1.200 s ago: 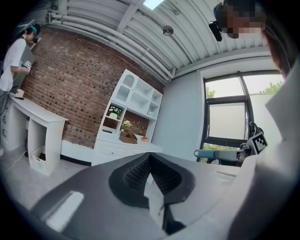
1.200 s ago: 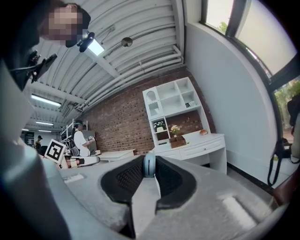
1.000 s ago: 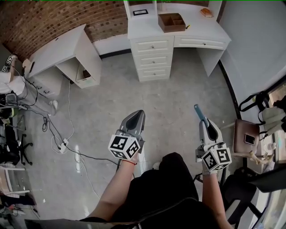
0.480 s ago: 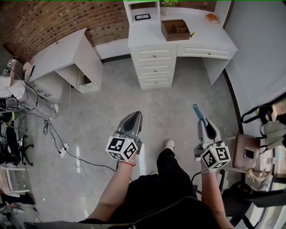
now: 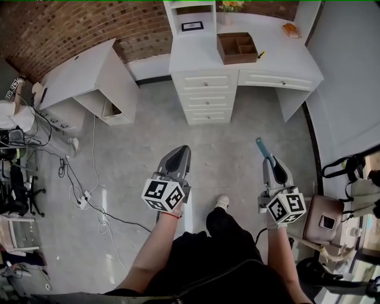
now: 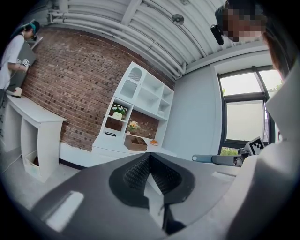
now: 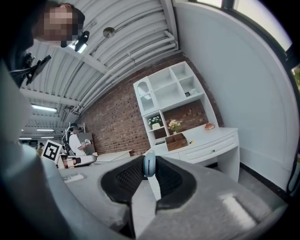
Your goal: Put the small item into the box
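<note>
Out on the grey concrete floor (image 5: 148, 130), well apart from the white desk with drawers (image 5: 279, 65), we carry both tools low in front of us. The right gripper (image 5: 274, 169) is clenched on a slim blue rounded stick (image 5: 265, 149), which we take to be the small item. It is pinched between the ribbed pads with much of its length poking out past the jaw tips. The left gripper (image 5: 183, 152) has its jaws pressed together on nothing. The open brown wooden box with inner dividers (image 5: 237, 47) sits on the desktop below the white shelf unit (image 5: 190, 12), far from the item, so the whole approach is yet to be made. We judge the grip to be the main risk: a thin, smooth stick held over a short stretch may pivot or slide out as we walk. The long overhang could also strike the box wall, or come to rest across a divider rather than down in a compartment, if we lower it at a slant. A small yellow thing (image 5: 262, 54) just beside the box could be knocked off by a careless reach. The flowers (image 5: 230, 6) on the shelf above could be clipped if we come in too high
</note>
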Available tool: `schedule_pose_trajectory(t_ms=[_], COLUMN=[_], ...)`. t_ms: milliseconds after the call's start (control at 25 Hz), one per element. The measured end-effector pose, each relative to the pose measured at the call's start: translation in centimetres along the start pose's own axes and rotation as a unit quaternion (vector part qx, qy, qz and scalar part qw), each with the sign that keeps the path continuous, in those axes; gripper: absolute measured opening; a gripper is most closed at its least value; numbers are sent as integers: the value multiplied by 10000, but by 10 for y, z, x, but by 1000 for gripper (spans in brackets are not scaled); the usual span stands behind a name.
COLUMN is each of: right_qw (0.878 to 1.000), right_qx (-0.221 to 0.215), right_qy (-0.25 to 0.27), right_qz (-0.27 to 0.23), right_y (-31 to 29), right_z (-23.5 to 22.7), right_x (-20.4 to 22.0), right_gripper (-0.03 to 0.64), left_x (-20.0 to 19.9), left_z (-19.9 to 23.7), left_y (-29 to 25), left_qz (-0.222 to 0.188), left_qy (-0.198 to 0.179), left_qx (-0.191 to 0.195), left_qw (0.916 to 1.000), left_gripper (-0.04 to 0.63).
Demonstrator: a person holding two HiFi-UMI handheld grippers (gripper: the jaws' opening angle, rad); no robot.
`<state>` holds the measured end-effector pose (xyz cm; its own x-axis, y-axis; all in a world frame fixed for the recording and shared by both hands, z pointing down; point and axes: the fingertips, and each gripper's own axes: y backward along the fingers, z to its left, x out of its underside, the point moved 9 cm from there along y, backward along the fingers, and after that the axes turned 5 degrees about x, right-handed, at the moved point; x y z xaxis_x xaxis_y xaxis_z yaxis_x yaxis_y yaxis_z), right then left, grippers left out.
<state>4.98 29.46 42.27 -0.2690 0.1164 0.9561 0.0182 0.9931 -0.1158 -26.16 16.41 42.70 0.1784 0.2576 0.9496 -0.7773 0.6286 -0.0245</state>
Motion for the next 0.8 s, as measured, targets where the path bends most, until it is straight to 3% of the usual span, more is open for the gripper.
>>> schedule_pose_trajectory(t_ms=[800], right_qw=[9999], right_qx=[76], right_qy=[49], right_qz=[-101], right_y=[-89], right_z=[-96], right_x=[-33], right_gripper=[69], left_x=[-3], left_z=[12], left_y=[-148], left_qz=[-117], left_qy=[-32], left_qx=[168], left_qw=[9998], left_gripper=[3])
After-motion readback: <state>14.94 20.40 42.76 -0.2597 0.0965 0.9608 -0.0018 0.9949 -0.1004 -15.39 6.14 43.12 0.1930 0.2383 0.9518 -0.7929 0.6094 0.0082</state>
